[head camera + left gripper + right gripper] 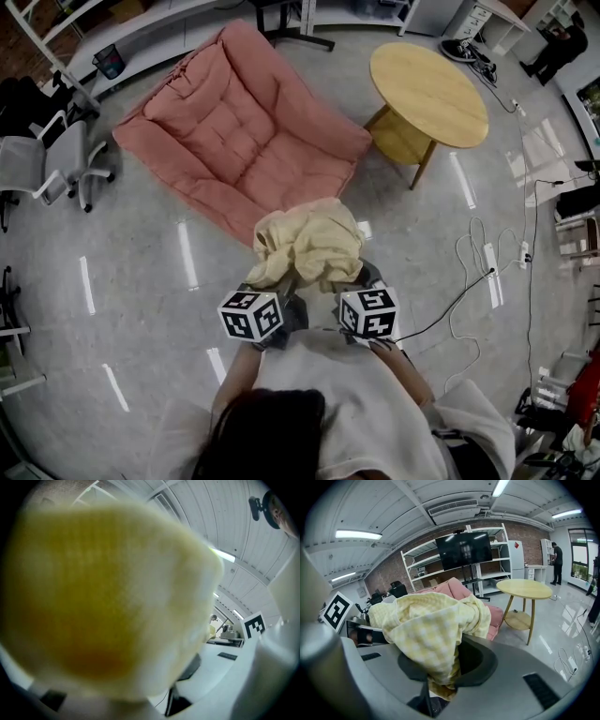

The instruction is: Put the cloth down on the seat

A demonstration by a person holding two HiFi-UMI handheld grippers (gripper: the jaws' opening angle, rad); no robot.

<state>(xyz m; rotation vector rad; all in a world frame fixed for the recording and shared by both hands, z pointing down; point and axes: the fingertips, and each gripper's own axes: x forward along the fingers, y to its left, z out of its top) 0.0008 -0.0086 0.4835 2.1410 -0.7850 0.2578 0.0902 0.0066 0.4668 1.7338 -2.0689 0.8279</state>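
A pale yellow checked cloth [309,246] hangs bunched between my two grippers, just short of the near edge of the pink padded seat [246,131]. My left gripper [279,286] is shut on the cloth's left side; in the left gripper view the cloth [103,602] lies blurred over almost the whole lens and hides the jaws. My right gripper [345,284] is shut on the right side. The right gripper view has the cloth [431,625] pinched between the dark pads [480,667], with the pink seat [454,588] behind it.
A round wooden table [428,94] stands to the right of the seat. Office chairs [56,164] are at the left, shelving along the back wall. Cables and a power strip [489,258] lie on the grey floor at the right. A person stands far right [557,562].
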